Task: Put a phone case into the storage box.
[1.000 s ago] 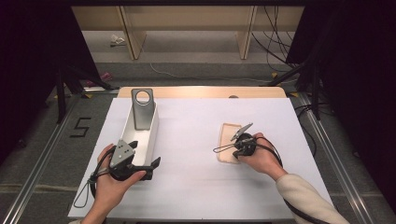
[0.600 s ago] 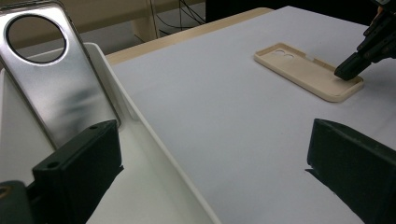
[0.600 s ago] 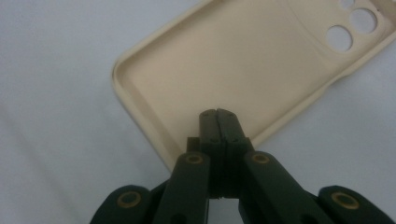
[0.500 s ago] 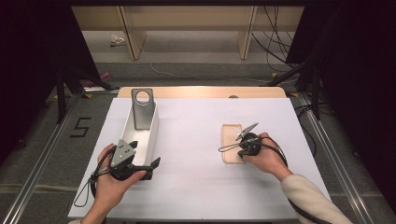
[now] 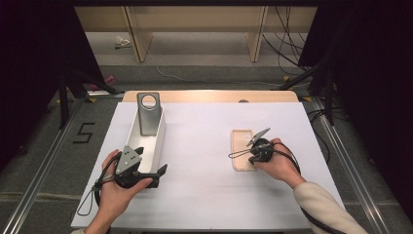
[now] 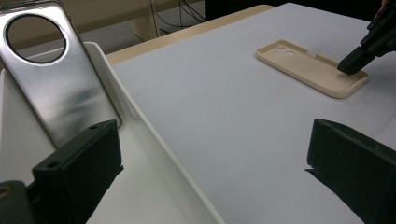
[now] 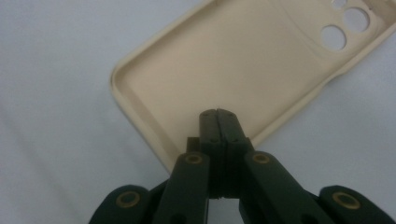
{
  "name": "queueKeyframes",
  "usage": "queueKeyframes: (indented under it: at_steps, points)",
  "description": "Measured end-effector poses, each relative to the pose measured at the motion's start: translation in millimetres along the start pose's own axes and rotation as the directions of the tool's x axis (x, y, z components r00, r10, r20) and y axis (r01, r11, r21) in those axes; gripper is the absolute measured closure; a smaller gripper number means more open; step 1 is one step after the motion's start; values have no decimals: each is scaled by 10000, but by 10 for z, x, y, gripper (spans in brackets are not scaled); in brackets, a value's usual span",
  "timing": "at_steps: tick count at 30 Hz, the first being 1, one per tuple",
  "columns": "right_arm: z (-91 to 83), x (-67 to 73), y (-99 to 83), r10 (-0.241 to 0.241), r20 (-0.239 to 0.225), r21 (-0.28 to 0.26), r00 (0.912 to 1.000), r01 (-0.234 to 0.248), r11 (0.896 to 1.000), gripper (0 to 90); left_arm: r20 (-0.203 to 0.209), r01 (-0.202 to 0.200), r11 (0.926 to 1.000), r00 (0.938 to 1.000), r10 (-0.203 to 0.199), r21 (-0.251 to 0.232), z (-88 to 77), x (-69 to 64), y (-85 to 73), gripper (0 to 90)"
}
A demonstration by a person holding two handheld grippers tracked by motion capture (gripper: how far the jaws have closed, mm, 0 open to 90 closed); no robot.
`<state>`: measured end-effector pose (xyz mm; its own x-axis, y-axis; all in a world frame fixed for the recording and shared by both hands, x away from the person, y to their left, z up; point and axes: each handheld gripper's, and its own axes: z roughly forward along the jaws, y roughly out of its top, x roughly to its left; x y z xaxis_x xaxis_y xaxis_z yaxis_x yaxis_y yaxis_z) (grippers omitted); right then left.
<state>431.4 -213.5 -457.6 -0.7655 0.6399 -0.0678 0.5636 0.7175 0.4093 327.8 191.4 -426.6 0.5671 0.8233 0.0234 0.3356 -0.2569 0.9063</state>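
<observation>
Right hand-held gripper [image 7: 218,114], jaws pressed together with nothing between them, is hovering over the near end of the flat beige plastic phone case [image 7: 261,65] lying on the white table [image 5: 204,146], having barely shifted since a second ago.

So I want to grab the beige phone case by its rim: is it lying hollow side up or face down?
Hollow side up: the beige phone case shows its raised rim and recessed inside.
</observation>
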Motion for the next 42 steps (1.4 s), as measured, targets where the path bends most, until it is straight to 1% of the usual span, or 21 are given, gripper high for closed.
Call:
queueKeyframes:
  at_steps: [4, 7, 9, 10, 13, 14, 15, 17, 19, 21, 22, 25, 28, 31, 32, 33, 34, 35, 37, 39, 42]
  points:
    - [-47, 13, 21, -287, -21, -271, 9996, 286, 9992, 828, -3, -21, 10000, 10000, 21, 6, 2, 5, -1, 25]
    - [-89, 41, 56, -999, -123, -474, 9949, 992, 9939, 759, 6, -18, 10000, 10000, 18, 6, 2, 1, 1, 25]
    - [-104, 71, 79, -1570, -236, -277, 9873, 1563, 9873, 666, 9, -20, 10000, 10000, 20, -3, 4, -2, 3, 25]
    - [-107, 94, 93, -2034, -338, -136, 9785, 2031, 9791, 633, 12, -14, 10000, 10000, 14, -9, 6, -3, 3, 25]
    - [-104, 151, 115, -2672, -438, 188, 9627, 2682, 9632, 568, 23, -15, 10000, 10000, 15, 1, 7, -3, 3, 25]
    - [-93, 158, 118, -3012, -464, 332, 9524, 3028, 9525, 556, 24, -8, 10000, 10000, 8, -4, 6, -4, 3, 25]
    - [-86, 182, 120, -3087, -459, 466, 9500, 3107, 9494, 547, 26, -3, 10000, 10000, 3, -12, 6, -5, 5, 25]
    - [-68, 194, 127, -3478, -505, 653, 9362, 3506, 9342, 522, 21, 2, 10000, 10000, -2, -23, 6, -4, 7, 25]
    - [-54, 212, 138, -3628, -476, 831, 9307, 3656, 9271, 515, 33, 5, 10000, 10000, -5, -21, 8, -6, 7, 25]
    - [-38, 221, 151, -3936, -478, 1062, 9180, 3965, 9119, 508, 40, -4, 10000, 10000, 4, -22, 8, -9, 7, 25]
    - [-31, 238, 155, -3934, -431, 1144, 9184, 3957, 9112, 506, 43, -4, 10000, 10000, 4, -26, 9, -10, 8, 25]
    - [3, 255, 177, -4319, -420, 1388, 9010, 4333, 8905, 496, 63, -21, 10000, 10000, 21, -31, 12, -8, 9, 25]
    - [23, 274, 203, -4587, -341, 1621, 8879, 4579, 8741, 495, 62, -15, 10000, 10000, 15, -28, 12, -7, 7, 25]
    - [29, 287, 228, -4698, -309, 1739, 8822, 4676, 8667, 496, 54, -7, 10000, 10000, 7, -32, 11, -5, 8, 25]
    - [38, 297, 234, -4687, -309, 1681, 8828, 4668, 8682, 496, 63, -15, 10000, 10000, 15, -33, 12, -6, 8, 25]
    - [35, 298, 252, -4829, -268, 1793, 8752, 4795, 8590, 497, 62, -19, 10000, 10000, 19, -28, 12, -7, 8, 25]
    - [38, 311, 257, -4752, -247, 1843, 8795, 4712, 8625, 497, 67, -18, 10000, 10000, 18, -31, 12, -8, 8, 25]
    - [43, 309, 268, -4949, -233, 1913, 8686, 4898, 8506, 497, 68, -22, 10000, 10000, 23, -36, 12, -9, 9, 25]
    - [52, 319, 278, -4980, -210, 1905, 8669, 4924, 8493, 498, 62, -17, 10000, 10000, 18, -37, 13, -9, 9, 25]
    - [51, 325, 285, -5070, -179, 2004, 8617, 4999, 8426, 498, 62, -9, 10000, 10000, 9, -30, 13, -9, 7, 25]
    - [53, 323, 287, -5034, -205, 2040, 8638, 4965, 8437, 500, 61, -15, 10000, 10000, 15, -42, 13, -9, 9, 25]
